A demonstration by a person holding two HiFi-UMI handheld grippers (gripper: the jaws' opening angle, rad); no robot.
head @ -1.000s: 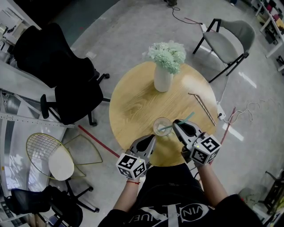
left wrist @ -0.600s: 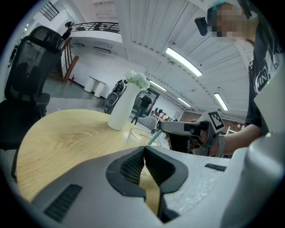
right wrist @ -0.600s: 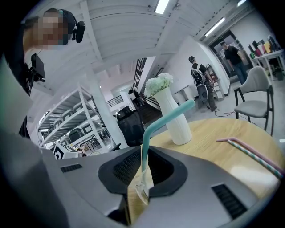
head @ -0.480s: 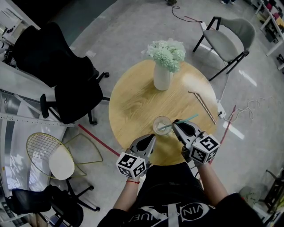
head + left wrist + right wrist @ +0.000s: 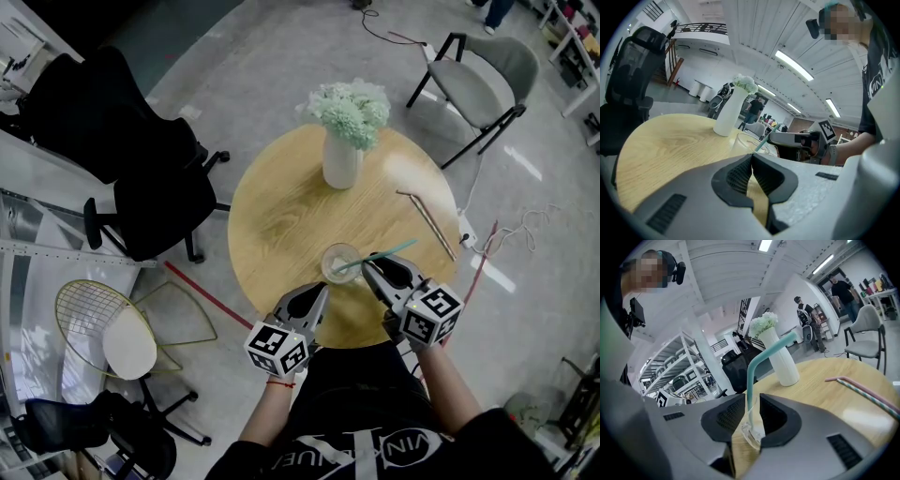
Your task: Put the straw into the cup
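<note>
A clear cup (image 5: 338, 263) stands on the round wooden table (image 5: 281, 211) near its front edge. A teal bent straw (image 5: 380, 253) stands in the cup and leans right, over my right gripper (image 5: 367, 268). In the right gripper view the straw (image 5: 751, 373) runs down between the jaws of that gripper (image 5: 752, 399), close to the left pad; a thin gap shows on its other side, and the cup (image 5: 752, 433) is just beyond. My left gripper (image 5: 322, 292) is shut and empty, a little short of the cup (image 5: 744, 143).
A white vase of pale flowers (image 5: 342, 161) stands at the table's far side. Two spare straws (image 5: 428, 221) lie at the right edge. A black office chair (image 5: 141, 178) is left of the table, a grey chair (image 5: 487, 84) is far right, and cables lie on the floor.
The straw's free end has swung slightly and now leans flatter to the right. Both grippers have hardly moved.
</note>
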